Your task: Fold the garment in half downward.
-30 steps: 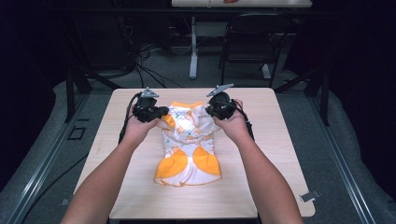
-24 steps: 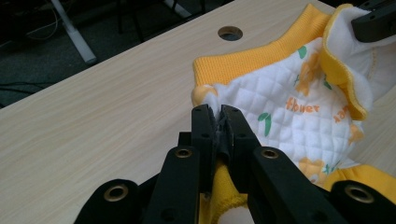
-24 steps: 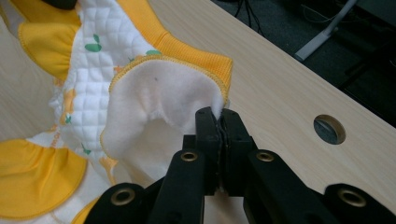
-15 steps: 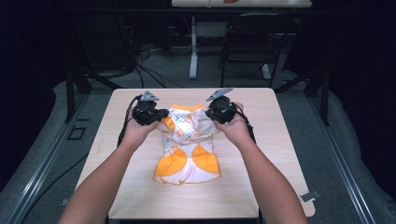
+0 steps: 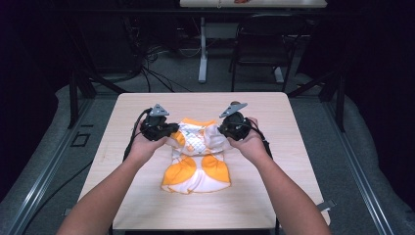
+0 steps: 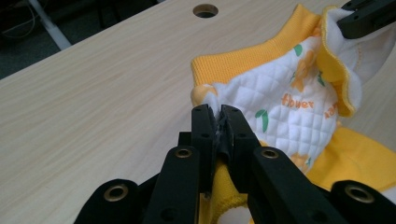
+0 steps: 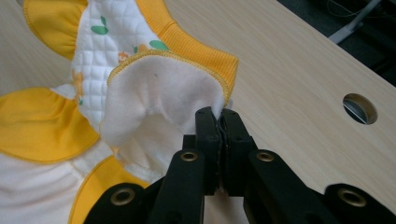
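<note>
Each hand-held gripper, left [image 6: 218, 122] and right [image 7: 219, 122], clamps one upper corner of the baby garment [image 5: 198, 156], keeping it spread for folding on the counter [image 5: 274, 196]

— What sort of place is this?
— A lab or recording studio, by the look; dark surround at the frame's edges; a pale wooden counter [image 5: 274, 196] at centre on grey floor; metal rails [image 5: 39, 186] along lower left and right.
— Anything else?
— Loose cables [image 5: 151, 63] on the floor, upper left; a chair [image 5: 257, 49] and a second table's leg [image 5: 202, 51] at top.
</note>
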`<control>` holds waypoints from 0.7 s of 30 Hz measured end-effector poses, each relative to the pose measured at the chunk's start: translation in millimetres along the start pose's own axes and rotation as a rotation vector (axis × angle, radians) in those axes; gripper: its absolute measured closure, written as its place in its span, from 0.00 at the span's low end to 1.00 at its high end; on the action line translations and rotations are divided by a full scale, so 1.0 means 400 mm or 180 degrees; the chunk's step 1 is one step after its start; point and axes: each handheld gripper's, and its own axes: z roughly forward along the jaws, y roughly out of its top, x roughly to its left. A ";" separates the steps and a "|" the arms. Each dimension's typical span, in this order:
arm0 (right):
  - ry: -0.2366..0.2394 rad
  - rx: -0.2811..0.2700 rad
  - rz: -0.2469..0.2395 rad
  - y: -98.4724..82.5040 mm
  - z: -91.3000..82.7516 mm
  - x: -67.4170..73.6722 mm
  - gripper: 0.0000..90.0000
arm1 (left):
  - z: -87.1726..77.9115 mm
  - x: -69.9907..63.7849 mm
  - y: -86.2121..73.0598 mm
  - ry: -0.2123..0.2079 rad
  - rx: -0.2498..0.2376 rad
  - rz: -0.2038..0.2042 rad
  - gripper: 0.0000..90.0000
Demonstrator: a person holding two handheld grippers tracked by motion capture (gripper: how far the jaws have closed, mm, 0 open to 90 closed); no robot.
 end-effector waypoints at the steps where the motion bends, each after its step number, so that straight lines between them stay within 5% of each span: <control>1: 0.0023 0.0002 -0.0002 -0.005 0.001 0.003 0.97 | -0.001 0.000 -0.006 -0.0011 0.0016 -0.0007 0.94; 21: 0.0251 0.0166 -0.0085 -0.088 0.034 0.068 0.96 | 0.018 -0.025 -0.135 -0.0235 0.0150 -0.0102 0.94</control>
